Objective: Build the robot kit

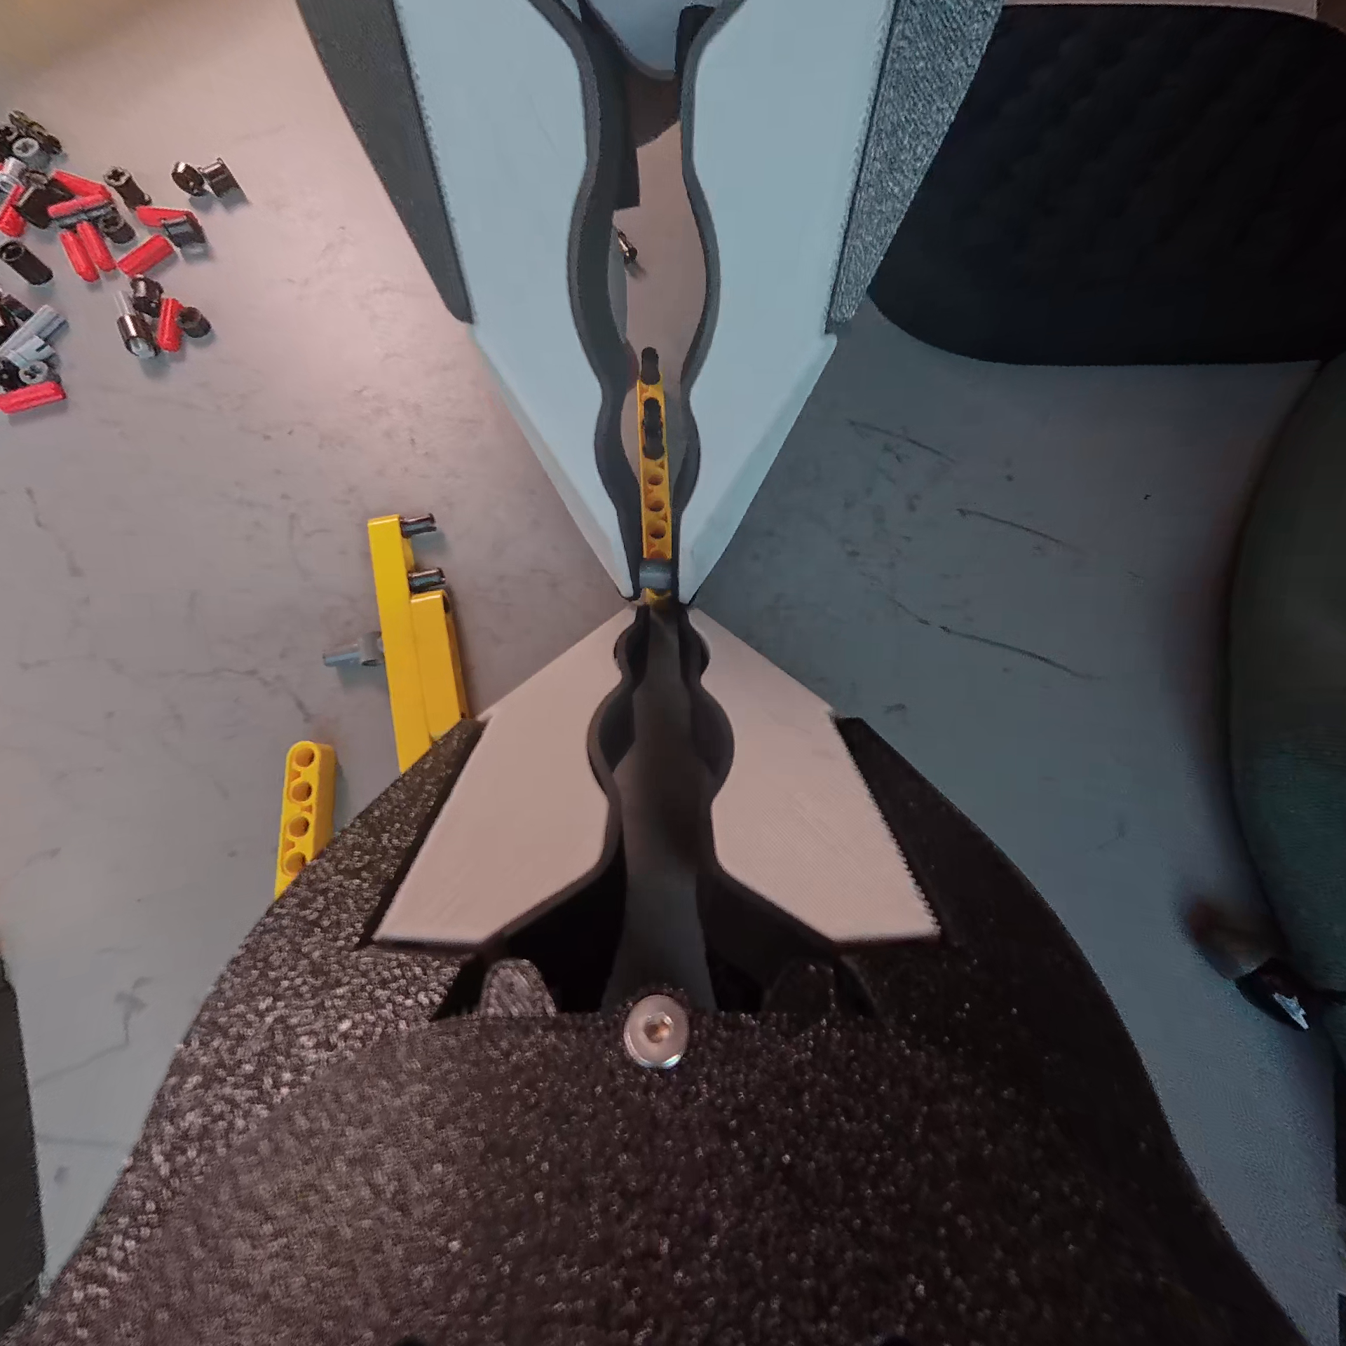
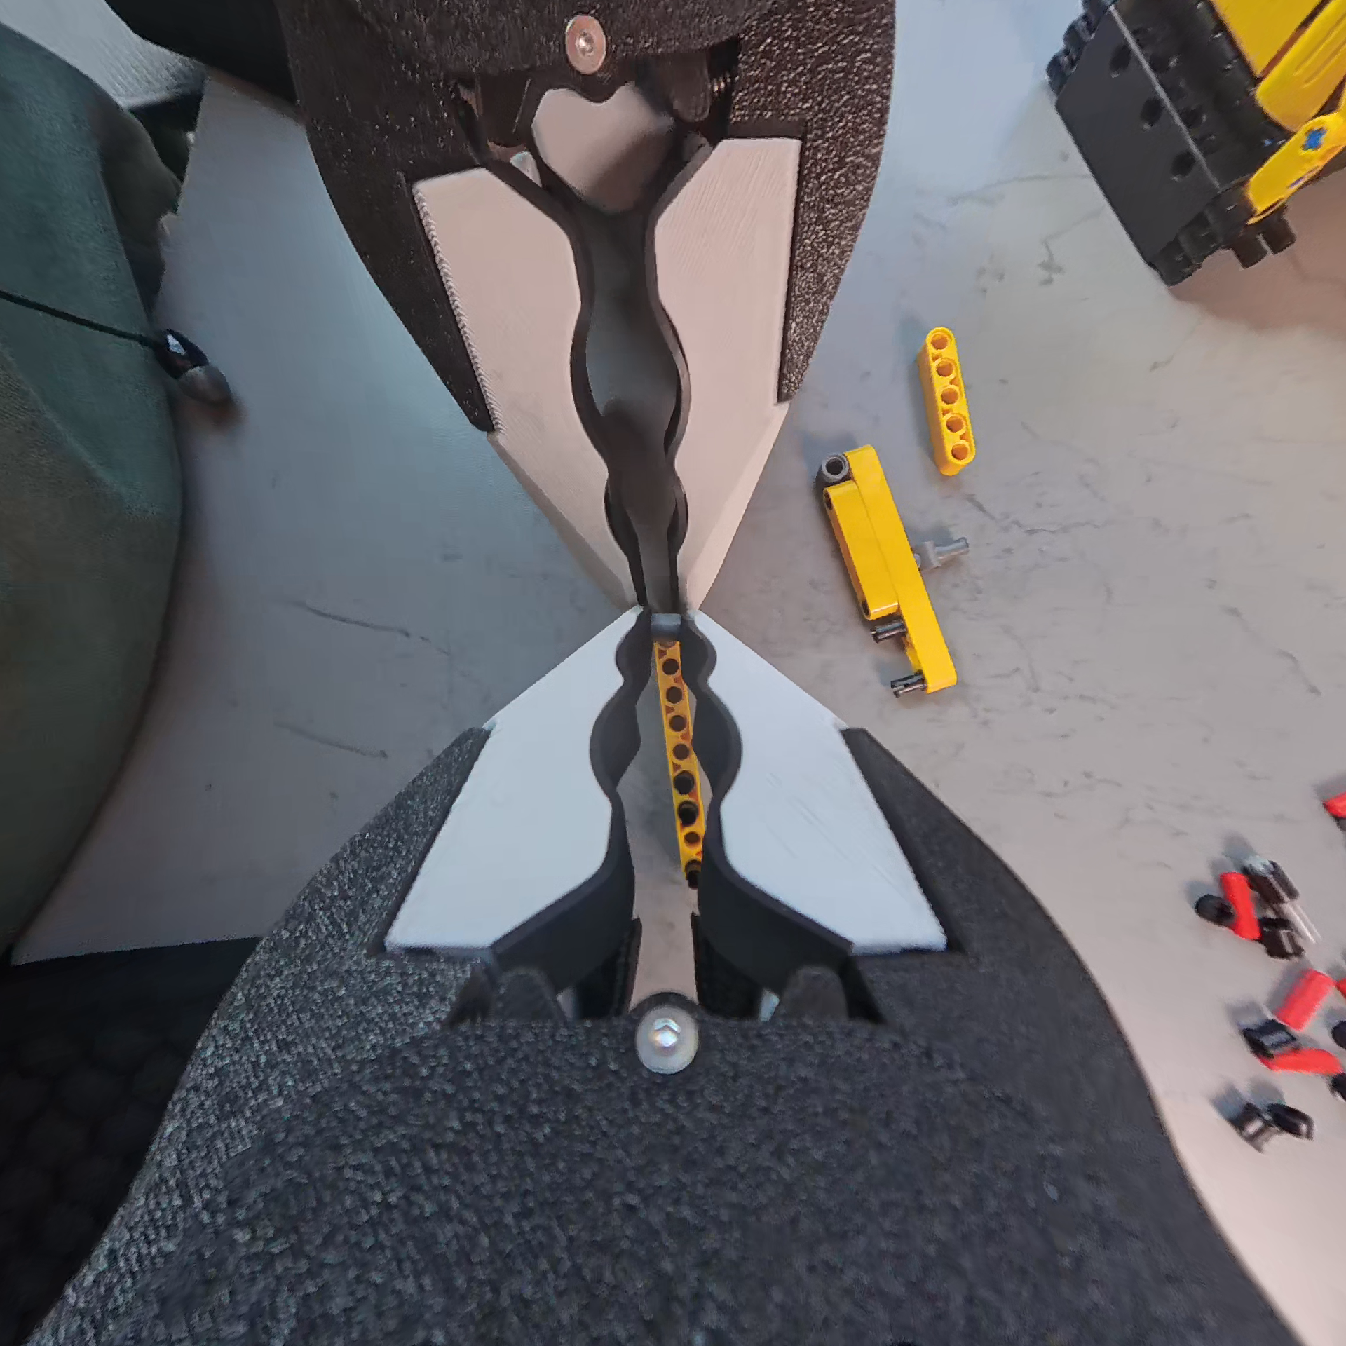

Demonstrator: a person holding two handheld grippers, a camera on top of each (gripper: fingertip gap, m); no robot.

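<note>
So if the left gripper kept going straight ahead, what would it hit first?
The right gripper, tip to tip with the left gripper. A small grey connector on the yellow holed beam sits between them.

- The two grippers meet tip to tip above the table [image 2: 1092, 655].
- The holed beam [image 2: 681, 757] lies between the right gripper [image 2: 664, 619] fingers.
- The left gripper [image 1: 659, 608] faces it.

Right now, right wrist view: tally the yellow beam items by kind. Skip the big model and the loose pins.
Long yellow holed beam, clamped in the right gripper: 1
Short yellow five-hole beam, loose on the table: 1
Joined yellow beam pair with pins, on the table: 1
Total: 3
</note>
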